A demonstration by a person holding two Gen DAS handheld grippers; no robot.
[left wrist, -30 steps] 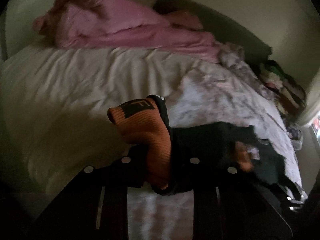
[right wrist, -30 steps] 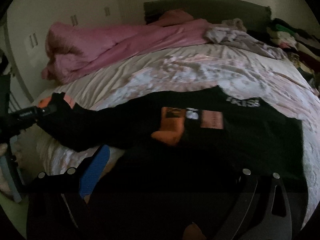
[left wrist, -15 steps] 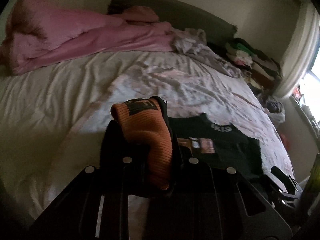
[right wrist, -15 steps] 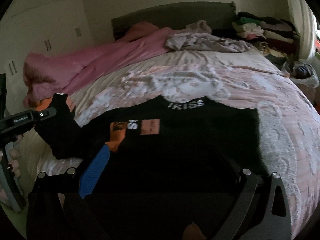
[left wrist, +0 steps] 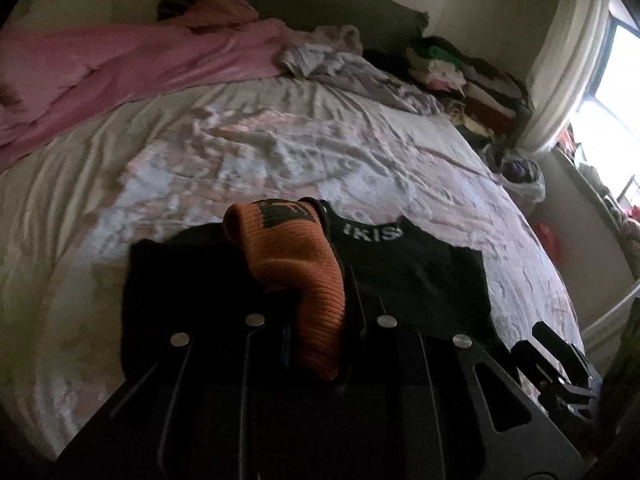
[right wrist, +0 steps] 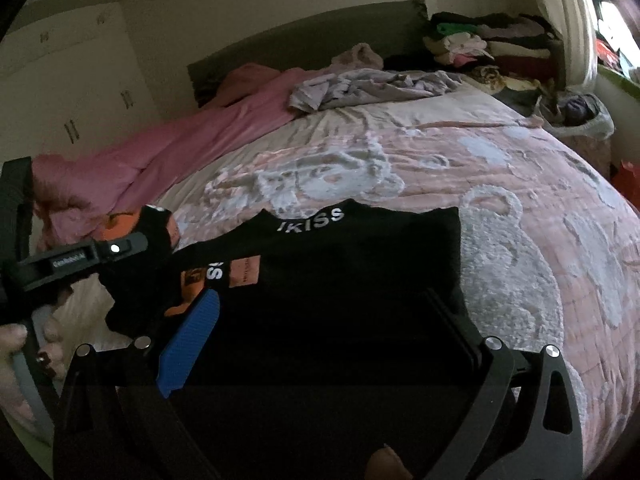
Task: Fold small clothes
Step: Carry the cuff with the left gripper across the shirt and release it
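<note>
A small black sweater (right wrist: 340, 280) with white collar lettering and orange patches lies flat on the bed (right wrist: 500, 220). My left gripper (left wrist: 320, 320) is shut on its orange ribbed cuff (left wrist: 304, 276) and holds the sleeve lifted over the sweater's body (left wrist: 420, 276). The left gripper (right wrist: 120, 248) shows at the left of the right wrist view, with the sleeve hanging from it. My right gripper (right wrist: 332, 336) is open, its blue-padded finger (right wrist: 188, 348) and black finger (right wrist: 460, 332) lying over the sweater's lower part.
A pink duvet (left wrist: 132, 64) is bunched along the far left of the bed. A grey garment (right wrist: 372, 88) lies near the headboard. A clothes pile (right wrist: 492, 44) stands at the far right, a window (left wrist: 616, 76) beyond it.
My left gripper has carried the sleeve rightward over the sweater's body. The sweater now lies squarer under my right gripper, which has stayed open.
</note>
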